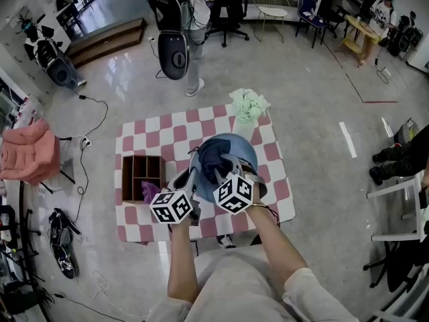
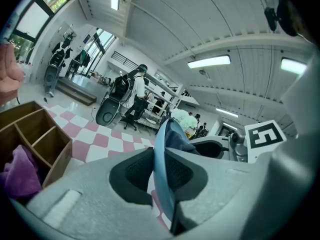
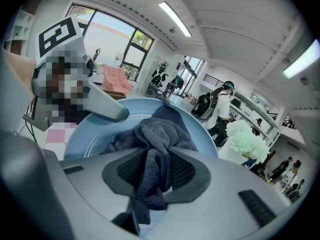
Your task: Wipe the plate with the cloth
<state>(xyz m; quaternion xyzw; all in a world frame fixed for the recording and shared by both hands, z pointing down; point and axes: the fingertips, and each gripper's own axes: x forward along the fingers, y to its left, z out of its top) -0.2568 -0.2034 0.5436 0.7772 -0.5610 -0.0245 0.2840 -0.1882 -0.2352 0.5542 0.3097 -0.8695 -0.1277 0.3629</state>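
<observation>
A light blue plate (image 1: 236, 147) is held tilted above the checkered table (image 1: 147, 134). My left gripper (image 1: 193, 180) is shut on the plate's rim (image 2: 161, 169), which runs edge-on between its two pads. A dark blue-grey cloth (image 1: 213, 159) lies bunched against the plate's face. My right gripper (image 1: 231, 173) is shut on that cloth (image 3: 155, 164), with folds hanging between its pads and the plate (image 3: 90, 139) right behind. The left gripper's finger (image 3: 102, 106) crosses the plate's upper left edge in the right gripper view.
A wooden divided box (image 1: 142, 177) with a purple cloth (image 1: 149, 192) in it stands on the table's left side. A pale green flower bunch (image 1: 249, 104) stands at the far edge. People, chairs and bags fill the floor beyond the table.
</observation>
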